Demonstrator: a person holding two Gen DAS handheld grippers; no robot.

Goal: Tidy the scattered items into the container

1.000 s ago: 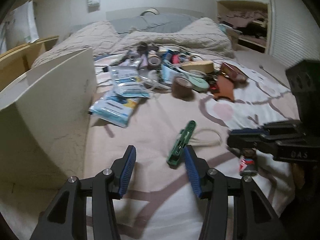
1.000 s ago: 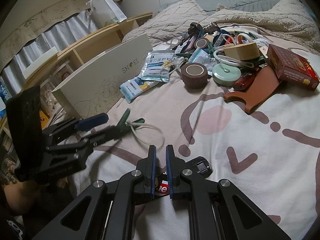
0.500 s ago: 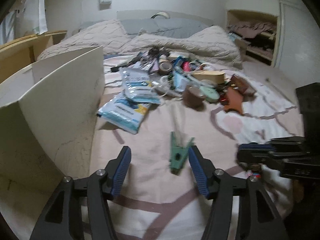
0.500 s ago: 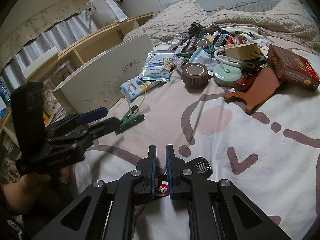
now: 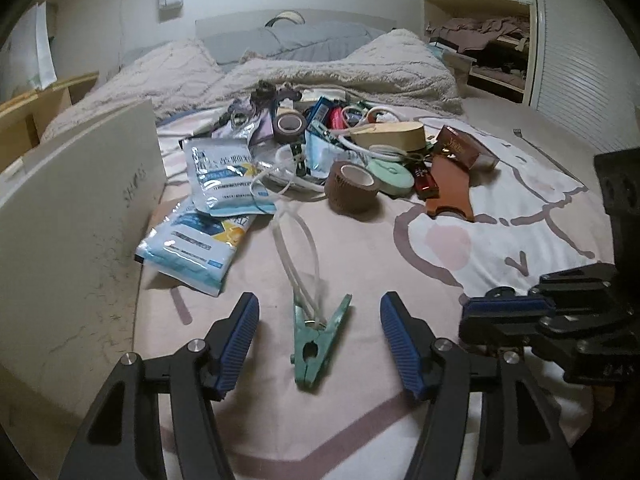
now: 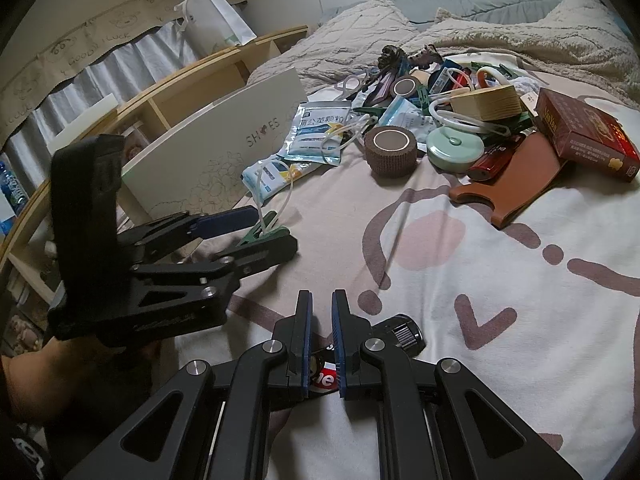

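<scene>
A green clothes peg (image 5: 318,344) with a white cord loop lies flat on the bed cover. My left gripper (image 5: 319,306) is open around it, and neither blue pad touches the peg. The right wrist view shows the same peg (image 6: 266,236) between the left gripper's (image 6: 272,230) fingers. The white shoe box (image 5: 80,208) stands at the left with its wall upright, and it appears again as the shoe box (image 6: 224,148). My right gripper (image 6: 320,296) is shut, and a small red-labelled lighter (image 6: 404,334) lies on the cover under it. That right gripper (image 5: 504,308) hovers just right of my left one.
A heap lies further up the bed: blue-white sachets (image 5: 224,176), a brown tape roll (image 5: 352,186), a mint round case (image 6: 454,152), a red box (image 6: 584,136), a brown leather piece (image 6: 508,192) and a wooden oval box (image 5: 388,136). A wooden shelf (image 6: 168,96) runs behind the shoe box.
The left gripper let go of the green peg and its jaws widened. The peg dropped flat onto the cover, and the left gripper moved in around it. The right gripper stayed put.
</scene>
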